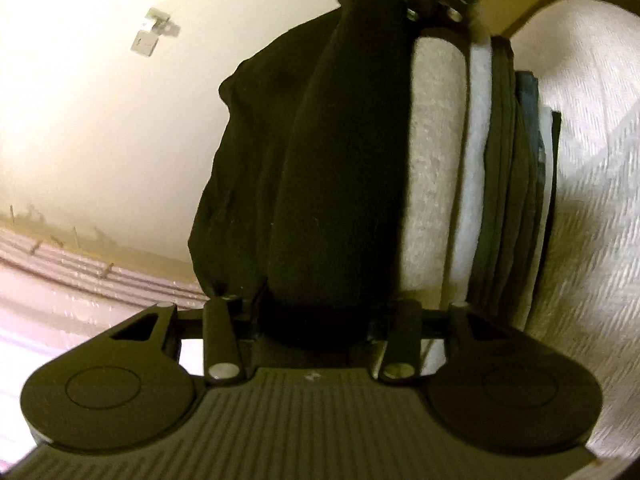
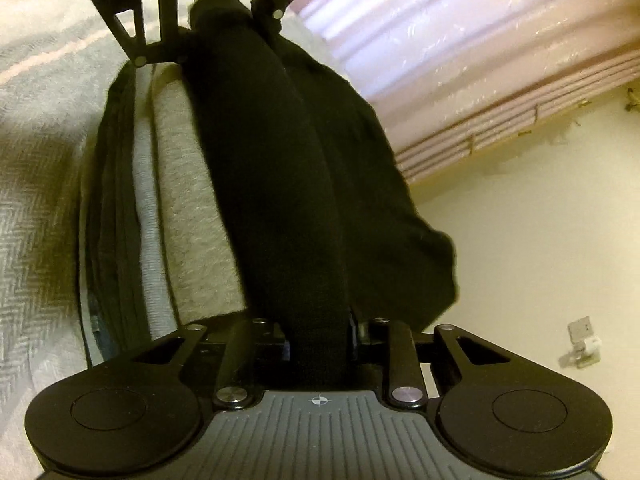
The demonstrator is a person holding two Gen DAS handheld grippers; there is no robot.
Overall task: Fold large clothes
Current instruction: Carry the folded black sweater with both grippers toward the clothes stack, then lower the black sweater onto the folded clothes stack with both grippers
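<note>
Beside flat folded stack [image 1: 508, 184], plump black roll [image 1: 340, 184]

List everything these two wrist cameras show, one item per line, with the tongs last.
Black garment: one, black, thick folded roll running between the two tongs, loose cloth hanging off one side.
Stack of folded clothes: one stack, grey, white and dark green layers, edge-on beside the black garment, against the bedspread.
Bedspread: one, pale with herringbone weave, behind the stack.
Curtain: one, pink, pleated.
Wall: cream, behind the garment.
Wall fitting: one, white and grey, on the wall.
Left tongs: black, shut on the roll's end.
Right tongs: black, shut on the other end.
</note>
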